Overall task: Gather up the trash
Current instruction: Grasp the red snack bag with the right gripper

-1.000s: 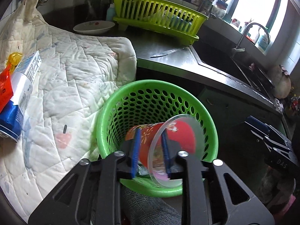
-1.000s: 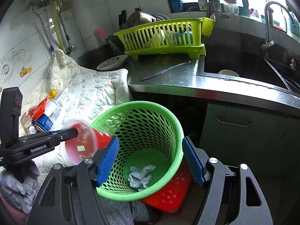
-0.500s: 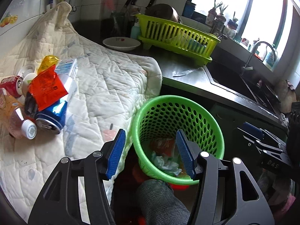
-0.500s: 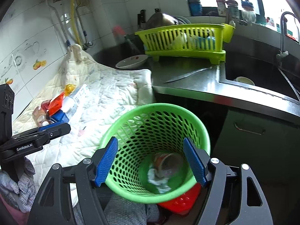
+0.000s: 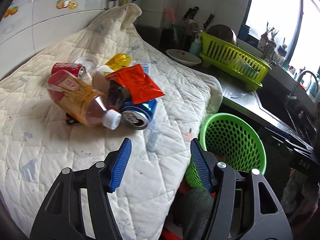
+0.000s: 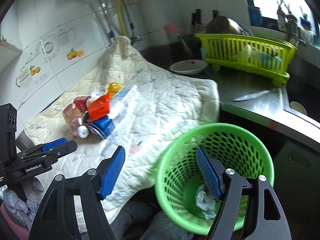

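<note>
A pile of trash lies on the white quilt (image 5: 50, 144): a plastic bottle (image 5: 80, 98), a blue can (image 5: 140, 112), a red snack wrapper (image 5: 138, 84), a red can (image 5: 66, 68) and a yellow wrapper (image 5: 119, 59). The green mesh basket (image 5: 230, 117) stands below the quilt's edge, with crumpled paper (image 6: 206, 200) at its bottom. My left gripper (image 5: 160, 142) hovers over the quilt short of the pile, its jaws opening with nothing between them. My right gripper (image 6: 160, 149) stands open and empty, straddling the basket's (image 6: 220, 126) near rim.
A lime dish rack (image 5: 234, 64), a white bowl (image 5: 184, 57) and a knife (image 6: 254, 96) sit on the steel counter, and the sink (image 6: 298, 106) is at the right. The person's grey trouser leg (image 5: 196, 206) is beneath the grippers.
The left gripper let go of the red cup into the basket, then swung left over the quilt. The right gripper also swung left; the trash pile now fills more of both views.
</note>
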`<state>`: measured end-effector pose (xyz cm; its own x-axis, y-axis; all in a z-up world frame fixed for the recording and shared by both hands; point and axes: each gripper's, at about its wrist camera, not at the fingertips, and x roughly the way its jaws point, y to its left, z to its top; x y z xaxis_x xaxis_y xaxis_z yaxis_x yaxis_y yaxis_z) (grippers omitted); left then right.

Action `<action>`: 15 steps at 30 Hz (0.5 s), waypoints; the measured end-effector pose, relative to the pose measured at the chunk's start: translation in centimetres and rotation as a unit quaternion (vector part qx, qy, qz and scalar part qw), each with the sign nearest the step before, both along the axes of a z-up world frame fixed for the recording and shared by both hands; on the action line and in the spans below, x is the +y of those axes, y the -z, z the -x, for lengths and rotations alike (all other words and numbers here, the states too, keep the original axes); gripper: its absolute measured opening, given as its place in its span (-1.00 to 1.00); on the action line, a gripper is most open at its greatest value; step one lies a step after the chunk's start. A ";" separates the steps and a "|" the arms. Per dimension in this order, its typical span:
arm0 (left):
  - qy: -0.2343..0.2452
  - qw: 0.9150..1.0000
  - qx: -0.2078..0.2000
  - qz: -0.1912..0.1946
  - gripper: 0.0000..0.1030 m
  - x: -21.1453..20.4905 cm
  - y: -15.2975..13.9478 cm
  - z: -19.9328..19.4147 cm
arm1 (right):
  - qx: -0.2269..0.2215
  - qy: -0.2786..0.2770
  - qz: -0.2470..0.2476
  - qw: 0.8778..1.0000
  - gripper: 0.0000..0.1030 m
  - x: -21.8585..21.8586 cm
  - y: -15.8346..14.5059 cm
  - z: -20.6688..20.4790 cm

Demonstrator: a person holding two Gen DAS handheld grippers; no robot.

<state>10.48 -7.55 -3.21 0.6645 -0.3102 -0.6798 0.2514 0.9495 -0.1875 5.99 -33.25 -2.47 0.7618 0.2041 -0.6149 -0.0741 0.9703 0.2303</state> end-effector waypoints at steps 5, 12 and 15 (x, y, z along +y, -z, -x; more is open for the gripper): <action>-0.049 0.999 0.002 0.007 0.19 3.6 -0.2 -0.3 | -0.004 -0.043 -0.007 0.999 0.37 3.3 -1.0 -2.3; -0.106 0.994 -0.001 0.009 0.38 7.7 -0.6 -0.5 | -0.006 -0.111 0.008 0.994 0.37 8.4 -2.4 -6.4; -0.119 0.993 -0.002 0.008 0.38 8.9 -0.7 -0.7 | -0.002 -0.136 0.019 0.991 0.37 10.4 -2.5 -8.4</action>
